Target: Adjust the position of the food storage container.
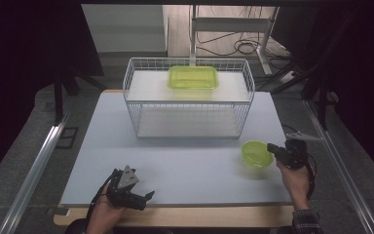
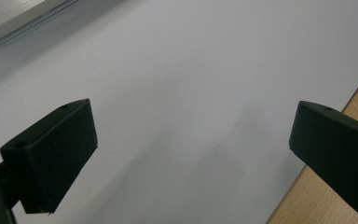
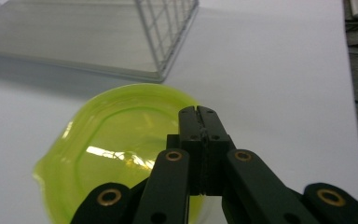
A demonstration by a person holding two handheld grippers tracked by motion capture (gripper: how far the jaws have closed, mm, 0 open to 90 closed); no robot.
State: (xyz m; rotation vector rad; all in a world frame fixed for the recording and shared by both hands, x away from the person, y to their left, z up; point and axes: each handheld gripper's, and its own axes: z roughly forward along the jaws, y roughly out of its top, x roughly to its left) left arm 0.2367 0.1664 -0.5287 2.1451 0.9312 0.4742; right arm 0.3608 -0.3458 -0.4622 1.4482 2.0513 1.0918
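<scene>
Green round bowl (image 3: 121, 149) upright, mouth up, right gripper (image 3: 199, 112) clamped on its rim.

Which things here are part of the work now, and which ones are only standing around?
In the work:
- round green bowl, gripped at its rim
- right gripper, jaws shut on that rim
- left gripper, jaws open, idle over the table

Standing around:
- wire rack
- rectangular green container on the rack's upper shelf
- cables on the floor behind
</scene>
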